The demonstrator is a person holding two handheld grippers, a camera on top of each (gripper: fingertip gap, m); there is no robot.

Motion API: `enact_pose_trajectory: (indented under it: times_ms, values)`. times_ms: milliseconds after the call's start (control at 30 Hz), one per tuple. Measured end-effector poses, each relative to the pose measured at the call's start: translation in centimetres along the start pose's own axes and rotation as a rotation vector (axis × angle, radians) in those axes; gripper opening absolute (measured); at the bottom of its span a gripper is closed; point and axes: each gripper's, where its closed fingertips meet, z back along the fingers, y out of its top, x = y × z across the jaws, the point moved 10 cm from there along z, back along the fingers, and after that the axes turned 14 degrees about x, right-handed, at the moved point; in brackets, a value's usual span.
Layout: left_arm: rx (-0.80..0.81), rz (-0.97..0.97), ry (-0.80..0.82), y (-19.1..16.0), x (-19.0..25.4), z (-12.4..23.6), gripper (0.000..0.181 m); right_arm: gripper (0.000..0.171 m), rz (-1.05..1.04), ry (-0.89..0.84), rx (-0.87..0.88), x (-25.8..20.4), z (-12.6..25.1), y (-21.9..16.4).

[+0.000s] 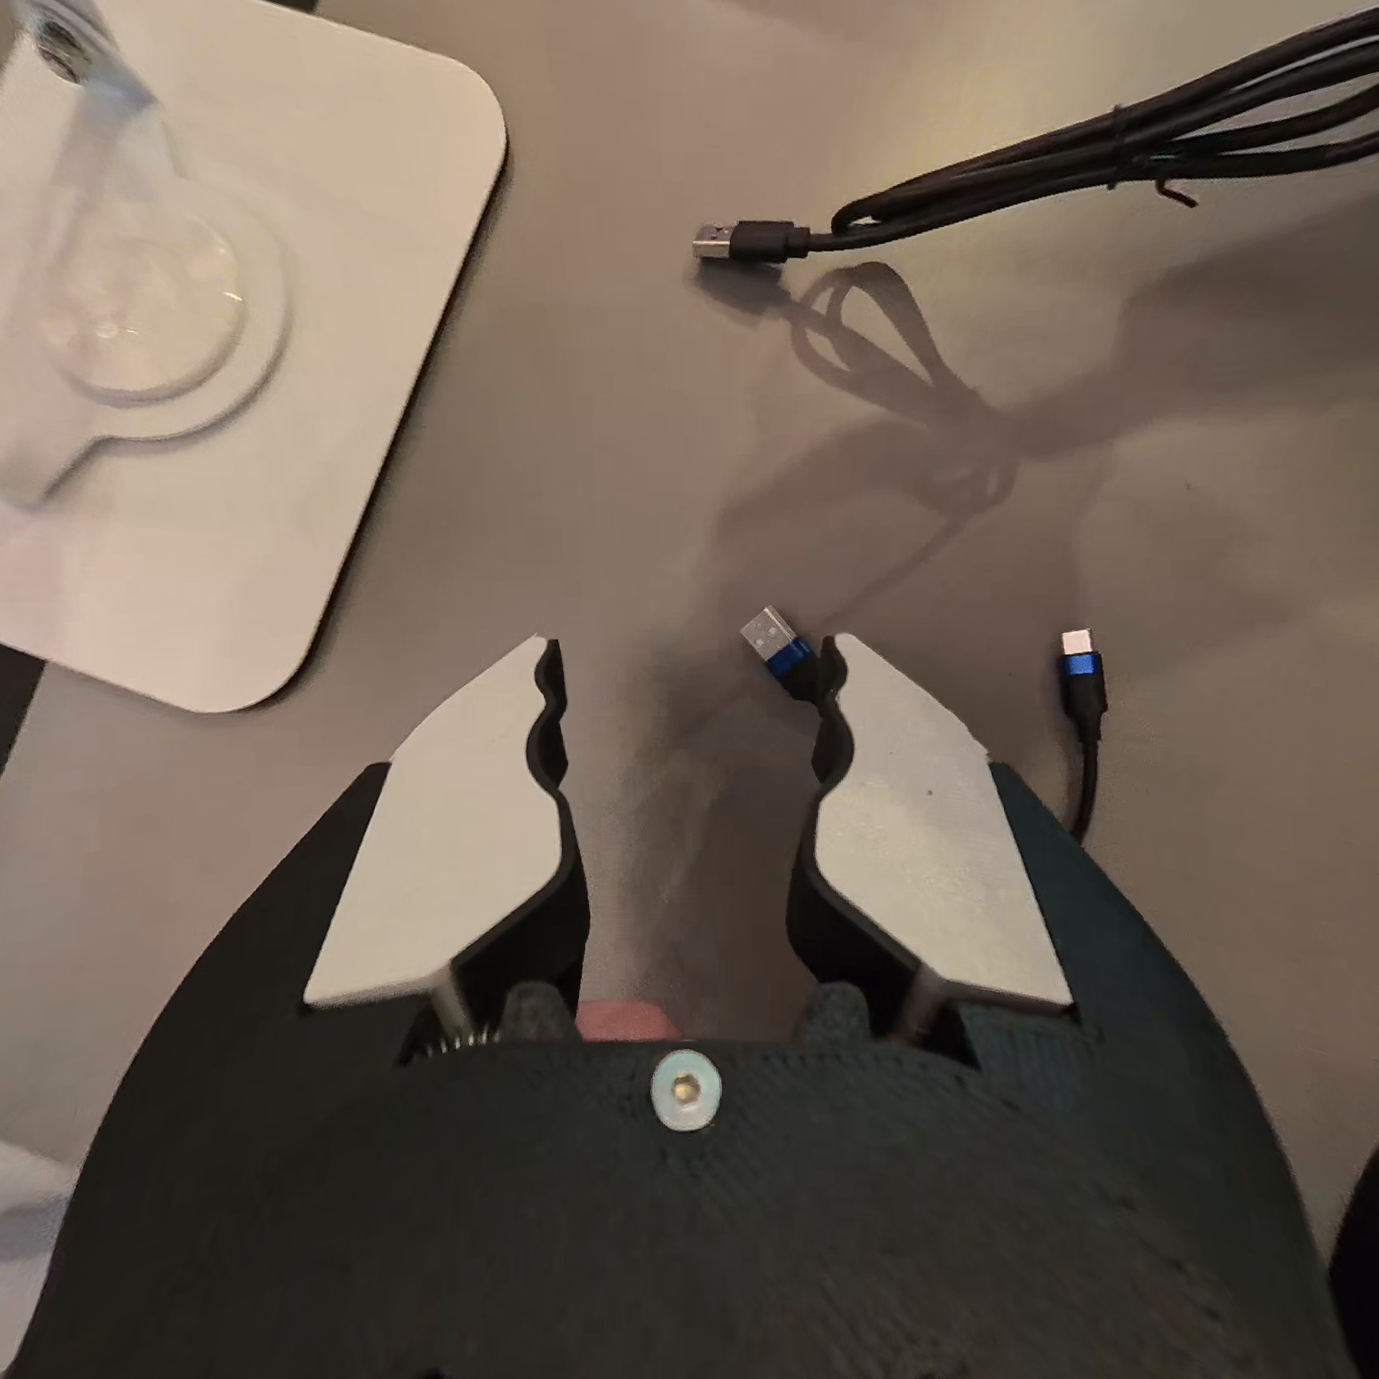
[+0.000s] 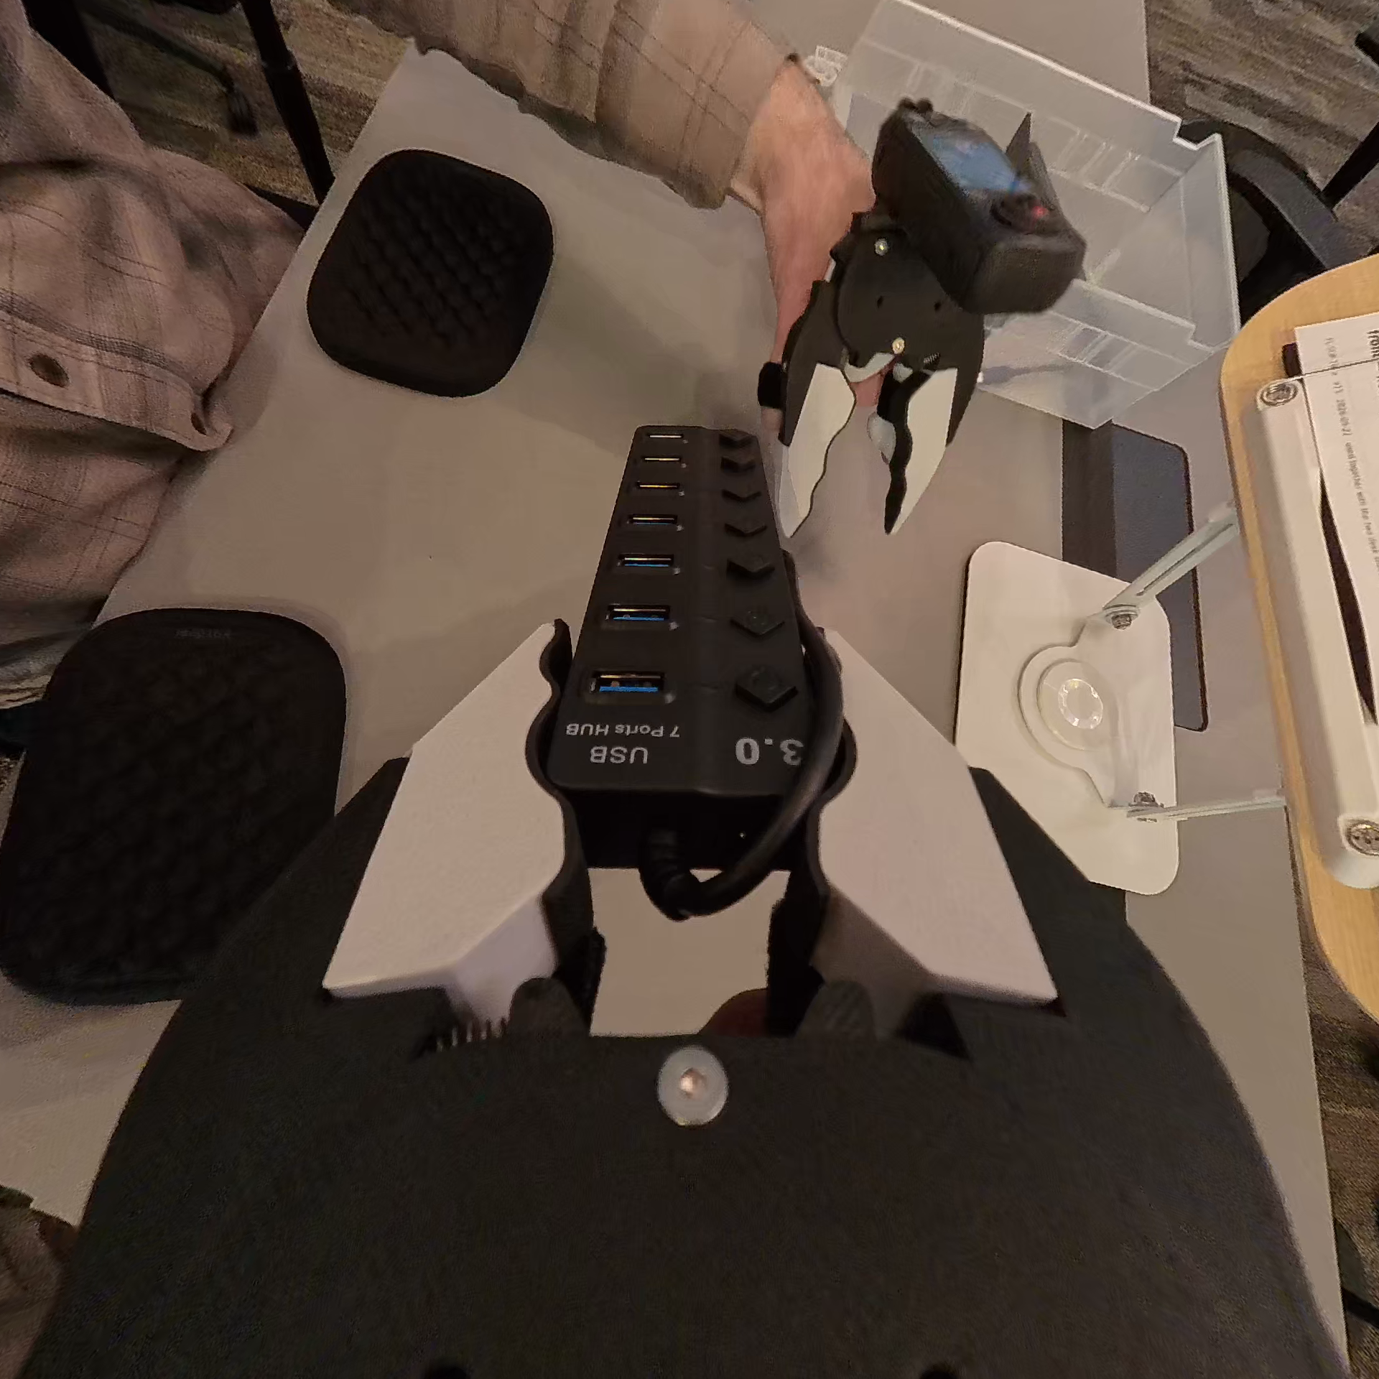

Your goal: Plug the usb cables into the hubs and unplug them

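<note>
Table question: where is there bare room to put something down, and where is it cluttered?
In the left wrist view, the grey table is bare between the white plate and the black cable bundle. In the right wrist view, a free strip lies between the hub and two black pads. It is crowded near the blue-collared plugs.

My right tool (image 2: 690, 671) hides the near sides of the long black plastic USB hub (image 2: 671, 634); the bundled black cables (image 1: 1119, 157) run past the left view's edge.
</note>
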Motion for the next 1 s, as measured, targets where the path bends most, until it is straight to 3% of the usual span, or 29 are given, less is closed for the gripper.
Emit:
enact_pose_trajectory:
  times_ms: [167,233,333,400,500,667,833,1000]
  values:
    - [0.026,-0.112,0.191,1.3,3.2,2.0,0.052,0.062,0.006,-0.016,0.005,0.0,0.5,0.0]
    - [-0.009,-0.247,0.270,1.4,5.7,2.0,0.050,0.062,0.008,-0.024,0.009,0.0,0.6,-0.1]
    - [-0.071,-0.486,0.374,0.8,8.8,1.0,0.047,0.062,0.014,-0.032,0.005,-0.1,0.7,0.0]
    - [-0.146,-0.540,0.404,-0.3,9.2,-0.3,0.045,0.062,0.018,-0.035,0.005,-0.1,0.6,0.1]
    - [-0.176,-0.469,0.403,-1.5,8.7,-2.1,0.045,0.062,0.024,-0.050,-0.003,-0.4,0.6,0.1]
    - [-0.162,-0.382,0.401,-2.2,7.6,-2.9,0.010,0.062,0.010,-0.052,-0.010,-1.1,0.6,-0.6]
    - [-0.102,-0.235,0.358,-2.1,6.4,-2.3,0.007,0.062,-0.050,-0.055,0.027,-2.1,-0.2,-2.9]
    - [0.076,0.013,0.225,-1.8,4.8,-0.2,0.007,0.062,-0.098,-0.085,0.076,-3.8,-2.3,-6.3]
